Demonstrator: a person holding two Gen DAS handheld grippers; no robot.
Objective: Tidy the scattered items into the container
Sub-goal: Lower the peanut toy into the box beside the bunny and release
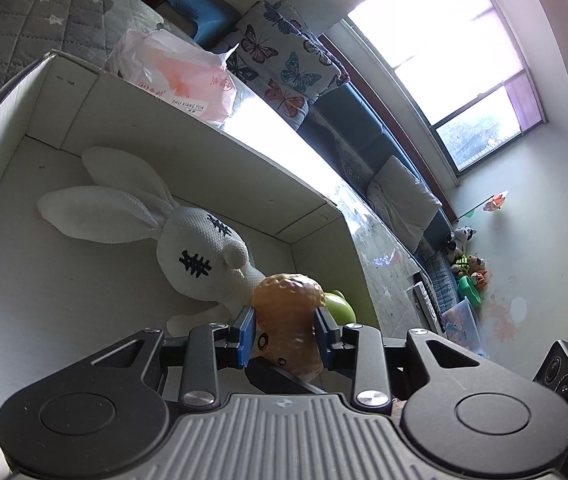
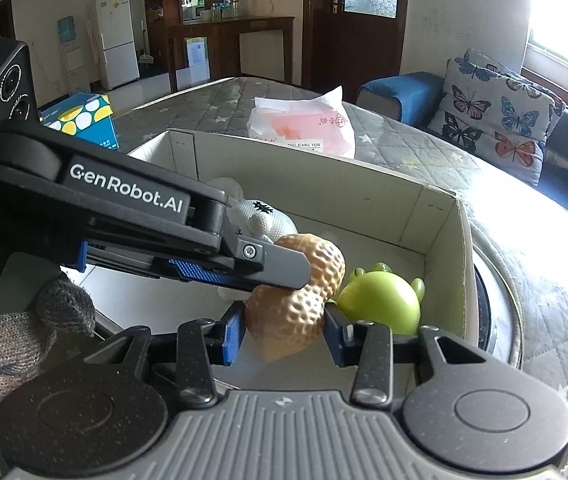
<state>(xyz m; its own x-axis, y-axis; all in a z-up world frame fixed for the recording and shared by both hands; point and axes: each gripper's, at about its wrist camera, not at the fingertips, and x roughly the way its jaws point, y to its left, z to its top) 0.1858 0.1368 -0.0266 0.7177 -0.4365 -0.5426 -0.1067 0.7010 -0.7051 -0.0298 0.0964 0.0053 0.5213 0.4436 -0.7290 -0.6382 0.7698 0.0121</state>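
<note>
A tan peanut-shaped toy [image 1: 288,320] [image 2: 296,300] hangs over the open white cardboard box [image 1: 211,152] [image 2: 444,232]. My left gripper [image 1: 286,334] is shut on it, and in the right wrist view the left gripper's fingers [image 2: 243,264] clamp its upper half. My right gripper [image 2: 284,330] is also shut on the peanut's lower half. Inside the box lie a white knitted rabbit [image 1: 187,248] [image 2: 259,216] and a green frog toy [image 2: 384,300] [image 1: 338,306], just beyond the peanut.
The box stands on a grey star-quilted table [image 2: 424,160]. A pink plastic bag [image 2: 304,126] [image 1: 179,80] lies behind the box and a blue patterned tissue box [image 2: 83,120] to the left. A butterfly cushion [image 2: 496,112] sits on the sofa at right.
</note>
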